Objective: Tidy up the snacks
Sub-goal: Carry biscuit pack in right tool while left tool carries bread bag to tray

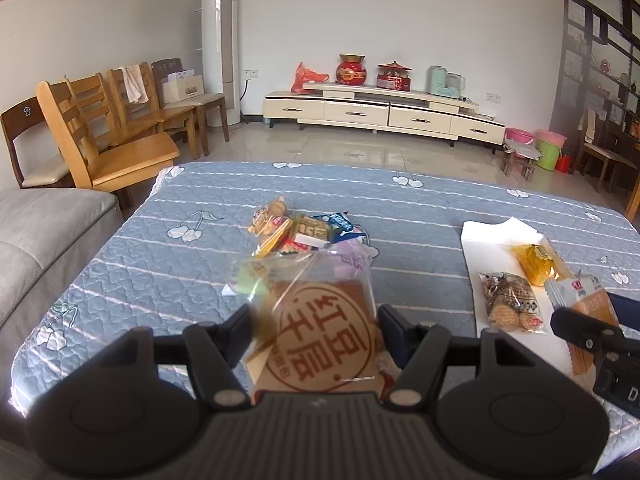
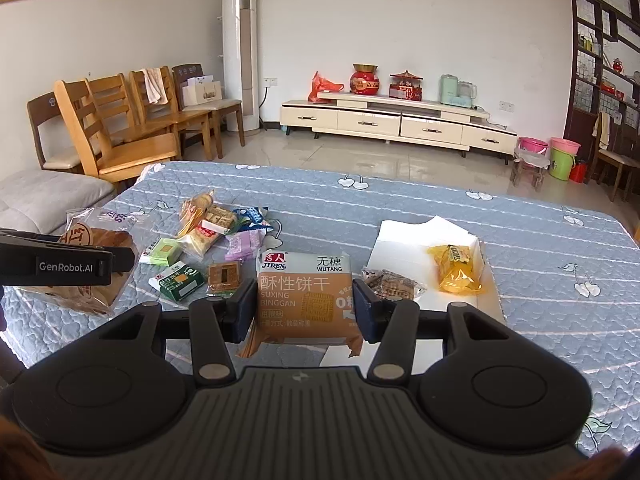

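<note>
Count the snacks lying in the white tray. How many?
2 lying there: a yellow packet at the far right and a clear biscuit pack on the near left. The white tray may hide more behind the gripper-held pack.

Black plastic grippers, silver pivot screws, white "GenRobot.AI" marking.

Bread bag (image 1: pixel 320 332) and biscuit pack (image 2: pixel 306 296) held above quilt

Bright daylit room, fisheye views, mostly sharp

Soft daylight fills both views; pale sheen lies on the floor tiles (image 1: pixel 360 152); sunlit streaks cross the quilted cover (image 2: pixel 540 240) at the near corners; straight lines bow toward the edges; the clear bread wrapper (image 1: pixel 320 320) close to the left lens is smeared and glary; frame corners darken.
</note>
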